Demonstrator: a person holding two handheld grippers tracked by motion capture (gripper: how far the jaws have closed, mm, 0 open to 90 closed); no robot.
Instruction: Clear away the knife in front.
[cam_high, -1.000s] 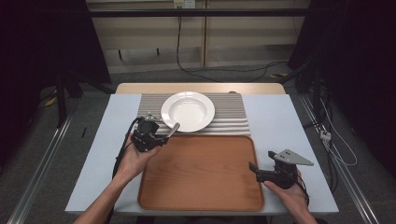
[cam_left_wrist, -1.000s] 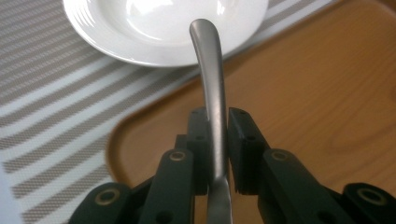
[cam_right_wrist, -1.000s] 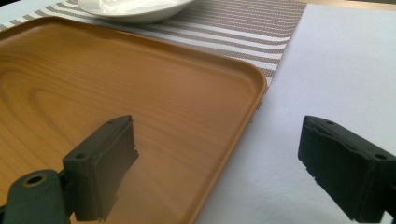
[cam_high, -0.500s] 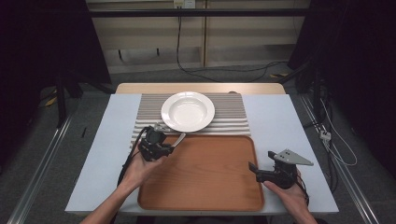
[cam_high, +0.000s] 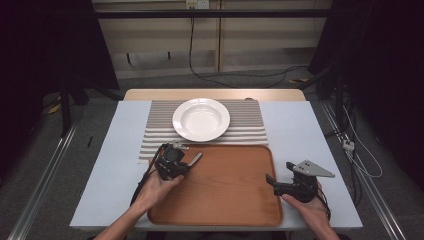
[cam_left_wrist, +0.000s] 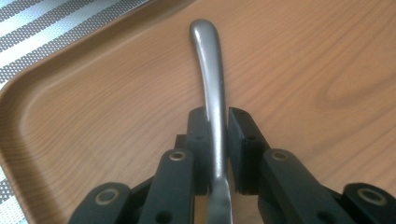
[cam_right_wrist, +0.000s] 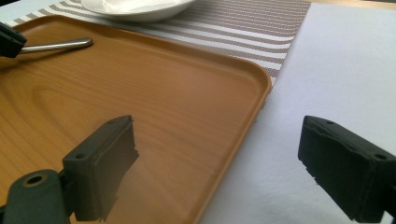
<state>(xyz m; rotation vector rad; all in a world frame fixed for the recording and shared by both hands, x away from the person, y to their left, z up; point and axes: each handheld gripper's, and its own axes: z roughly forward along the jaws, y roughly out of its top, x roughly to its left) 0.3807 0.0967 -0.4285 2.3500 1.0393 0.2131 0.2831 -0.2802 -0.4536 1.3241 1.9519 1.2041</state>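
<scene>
- since the earlier frames the left gripper (cam_high: 186, 162) has come down and toward the lower middle of the high view, from just beside the plate's left rim to the upper left corner of the tray; the right gripper (cam_high: 274, 181) sits where it was.
- left gripper: its jaws are clenched on a metal utensil handle (cam_left_wrist: 211, 79), seen in the left gripper view squeezed between the two black pads (cam_left_wrist: 241, 135); the rounded free end of the handle points to the top of that frame, just above the wood of the tray.
- whether the handle's end touches the tray or hangs a little above it, i cannot tell; the utensil's working end is hidden behind the jaws.
- in the high view the handle (cam_high: 195, 159) slants up and to the right from the left gripper, over the tray's upper left corner.
- right gripper: jaws spread wide with nothing between them; in the right gripper view one pad (cam_right_wrist: 105, 161) is over the tray's right part and the other over the pale table cover (cam_right_wrist: 355, 56) beside it.
- tray (cam_high: 235, 210): brown wood, lower middle of the high view, lying on the pale cover.
- white plate (cam_high: 201, 119): above the tray in the high view, on a striped mat (cam_high: 250, 120), well apart from both grippers.
</scene>
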